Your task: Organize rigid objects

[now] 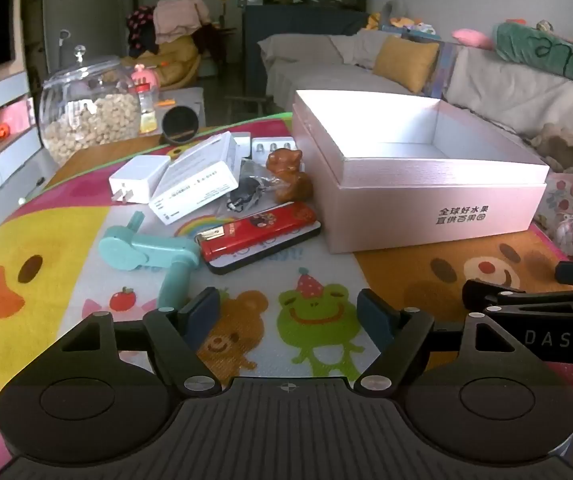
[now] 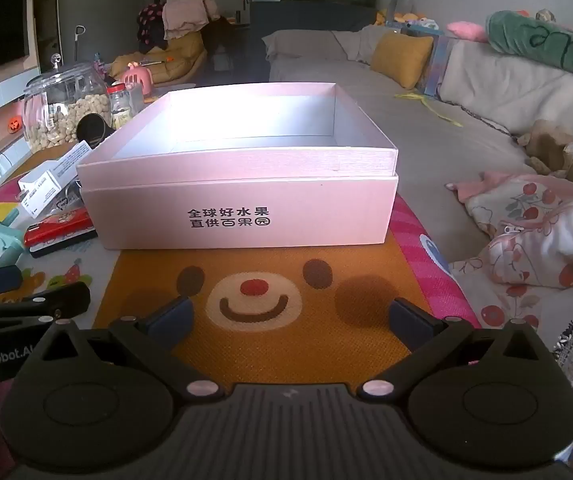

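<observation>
An open, empty pink box [image 1: 438,208] [image 2: 246,216] stands on the cartoon play mat. Left of it lies a pile: a red lighter-shaped case [image 1: 258,228] on a black phone [image 1: 270,254], a teal hand fan [image 1: 146,254], a white charger [image 1: 138,178], a white carton [image 1: 196,174], a brown figurine [image 1: 288,174] and a black bag [image 1: 248,192]. My left gripper [image 1: 290,312] is open and empty, just short of the pile. My right gripper [image 2: 290,316] is open and empty in front of the box.
A glass jar of nuts [image 1: 90,116] and a small bottle [image 1: 146,108] stand behind the pile. A sofa [image 2: 466,92] with cushions runs along the right. A floral quilt [image 2: 546,232] lies by the mat's right edge.
</observation>
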